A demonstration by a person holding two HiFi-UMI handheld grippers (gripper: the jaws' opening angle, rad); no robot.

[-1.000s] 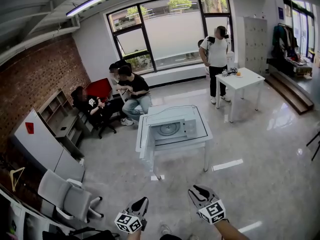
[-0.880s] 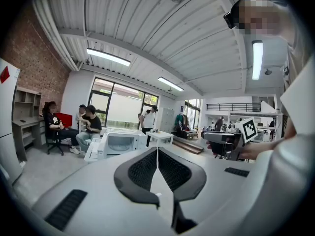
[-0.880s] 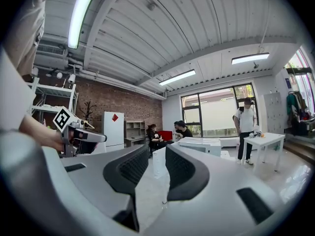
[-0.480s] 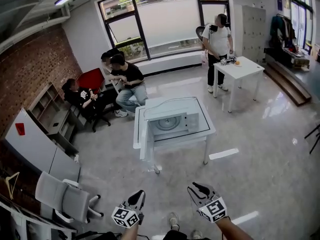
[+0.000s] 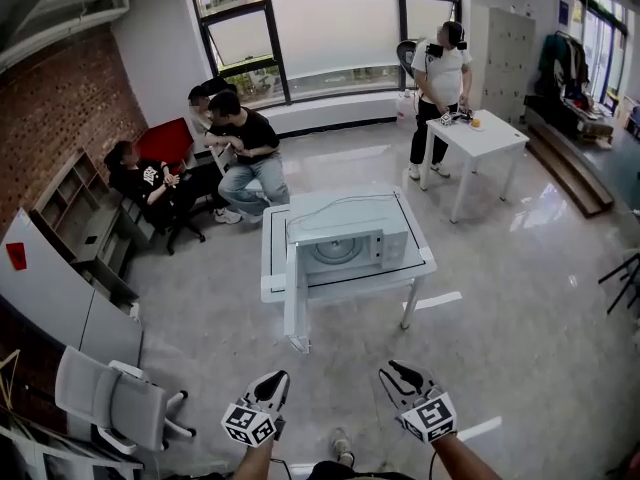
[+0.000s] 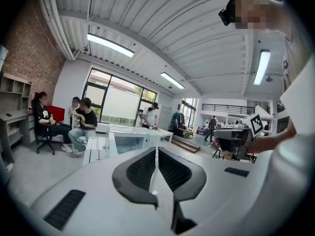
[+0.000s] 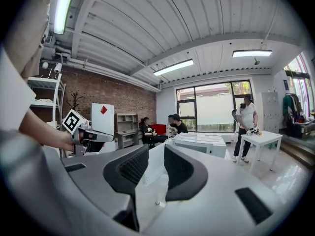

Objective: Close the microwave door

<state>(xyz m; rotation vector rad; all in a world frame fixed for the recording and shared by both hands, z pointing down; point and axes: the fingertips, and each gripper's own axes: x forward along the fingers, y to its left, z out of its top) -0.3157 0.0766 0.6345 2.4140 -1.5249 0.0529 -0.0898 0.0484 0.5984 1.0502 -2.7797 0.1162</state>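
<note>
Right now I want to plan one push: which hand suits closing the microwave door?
Left, probably: the left tongs sit nearly below the open door, at the microwave's left; the right tongs sit further right.

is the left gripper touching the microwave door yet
Apart. The head view shows the left gripper low in the frame, with a wide stretch of floor between it and the open microwave door.

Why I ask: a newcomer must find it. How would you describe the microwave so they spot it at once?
Facing the big window, one white table stands alone mid-floor. The microwave is the white box on it. Nothing else there has a round turntable showing and a door swung wide open at its left.
</note>
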